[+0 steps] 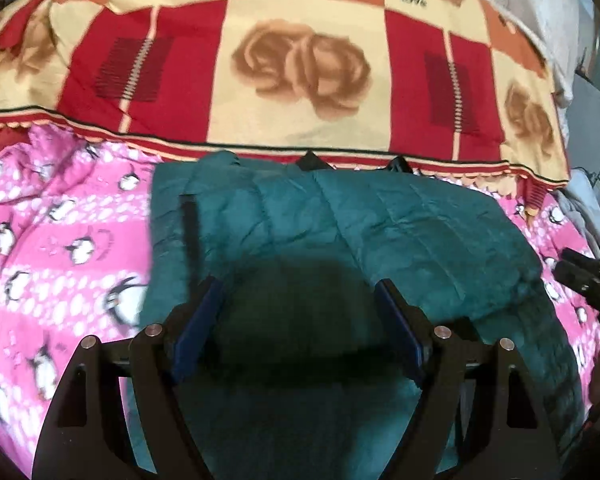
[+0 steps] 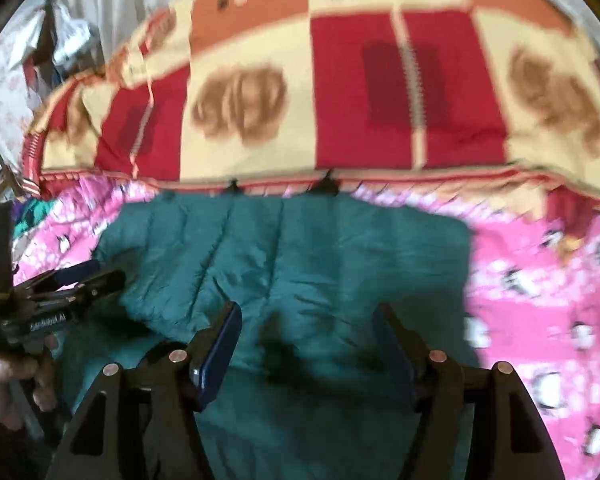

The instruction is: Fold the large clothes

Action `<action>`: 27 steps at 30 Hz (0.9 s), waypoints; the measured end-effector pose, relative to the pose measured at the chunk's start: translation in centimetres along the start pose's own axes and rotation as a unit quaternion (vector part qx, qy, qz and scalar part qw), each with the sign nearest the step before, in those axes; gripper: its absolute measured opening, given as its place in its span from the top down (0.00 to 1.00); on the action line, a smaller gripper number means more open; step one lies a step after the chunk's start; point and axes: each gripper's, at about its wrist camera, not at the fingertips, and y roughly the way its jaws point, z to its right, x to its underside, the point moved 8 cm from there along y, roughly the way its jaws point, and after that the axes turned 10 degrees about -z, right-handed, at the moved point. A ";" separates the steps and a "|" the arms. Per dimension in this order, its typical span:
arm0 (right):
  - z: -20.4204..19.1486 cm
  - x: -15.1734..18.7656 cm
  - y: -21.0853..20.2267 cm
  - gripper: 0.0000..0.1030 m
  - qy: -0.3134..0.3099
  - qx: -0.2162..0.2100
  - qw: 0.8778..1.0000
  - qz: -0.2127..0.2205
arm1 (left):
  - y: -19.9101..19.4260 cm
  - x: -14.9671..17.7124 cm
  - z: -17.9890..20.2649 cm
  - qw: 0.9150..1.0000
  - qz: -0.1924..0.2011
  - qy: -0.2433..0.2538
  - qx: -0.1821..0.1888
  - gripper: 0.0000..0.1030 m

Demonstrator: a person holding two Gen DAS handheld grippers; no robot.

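From the left wrist view, the left gripper hangs above the teal garment, released, its blue-padded fingers spread wide with nothing between them. The garment lies folded on a pink penguin blanket on the bed, beside a red and cream rose blanket. The right gripper shows at the right edge, state unclear here

From the right wrist view, blurred, the right gripper hovers over the same garment, also released and empty; the left gripper sits at the garment's left edge
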 end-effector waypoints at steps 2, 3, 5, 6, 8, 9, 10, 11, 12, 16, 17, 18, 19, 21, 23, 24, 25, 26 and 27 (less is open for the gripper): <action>1.3 2.5 -2.4 0.36 0.002 0.007 1.000 0.005 | -1.0 1.1 -0.4 1.000 0.002 0.008 -0.008 0.23; 1.6 4.1 -2.8 0.36 0.006 0.001 1.000 -0.002 | -1.2 1.8 -0.6 1.000 -0.004 0.012 -0.013 0.23; 1.5 6.9 -3.1 0.36 0.012 -0.021 0.999 -0.028 | -1.0 3.8 -1.3 0.999 -0.028 0.016 -0.030 0.23; 1.2 8.6 -2.7 0.36 0.014 -0.033 0.998 -0.051 | -0.8 4.8 -1.4 0.998 -0.042 0.016 -0.034 0.23; 0.5 11.3 -1.2 0.36 0.005 -0.035 0.994 -0.100 | -0.2 6.9 -1.4 0.996 -0.078 0.021 -0.037 0.23; 0.2 12.8 0.0 0.36 -0.012 -0.015 0.991 -0.131 | -0.4 7.7 -1.2 0.995 -0.083 0.027 -0.045 0.23; 0.2 13.3 0.1 0.36 -0.022 -0.003 0.991 -0.129 | -0.8 8.3 -1.1 0.995 -0.081 0.033 -0.054 0.23; 0.1 13.2 -0.1 0.36 -0.029 0.005 0.993 -0.115 | -1.3 8.9 -0.9 0.995 -0.078 0.038 -0.057 0.23; 0.1 13.1 -0.5 0.36 -0.025 0.004 0.993 -0.115 | -1.8 9.4 -0.7 0.995 -0.074 0.040 -0.055 0.23; 1.1 13.1 -4.0 0.36 -0.002 -0.008 0.998 -0.055 | -5.1 11.8 -1.4 0.999 -0.026 0.026 -0.027 0.23; 1.5 13.5 -5.7 0.36 0.003 -0.010 0.999 -0.031 | -6.2 12.7 -2.2 1.000 -0.008 0.016 -0.023 0.23; 1.9 13.9 -6.8 0.36 0.007 -0.007 1.000 -0.016 | -7.1 13.6 -3.0 1.000 -0.001 0.002 -0.025 0.23; 2.3 14.6 -7.8 0.36 0.012 -0.004 1.000 -0.004 | -7.8 14.1 -3.6 0.999 0.001 -0.008 -0.031 0.23; 2.8 16.2 -9.5 0.36 0.023 -0.002 1.000 0.014 | -9.3 14.7 -4.4 0.999 0.015 -0.020 -0.029 0.23; 3.7 18.7 -10.5 0.36 0.044 -0.002 0.999 0.023 | -10.9 15.6 -5.6 0.998 0.026 -0.046 -0.030 0.23; 4.1 20.0 -10.8 0.36 0.063 -0.004 0.998 0.020 | -11.4 16.2 -6.1 0.997 0.026 -0.063 -0.027 0.23; 4.5 21.1 -10.9 0.36 0.084 -0.013 0.996 0.017 | -11.6 16.7 -6.6 0.997 0.025 -0.075 -0.022 0.23; 4.6 21.9 -11.3 0.36 0.103 -0.032 0.994 0.018 | -11.8 17.4 -7.1 0.995 0.024 -0.092 -0.015 0.23; 4.5 22.4 -11.6 0.36 0.111 -0.044 0.993 0.020 | -11.9 18.2 -7.5 0.994 0.022 -0.106 -0.013 0.23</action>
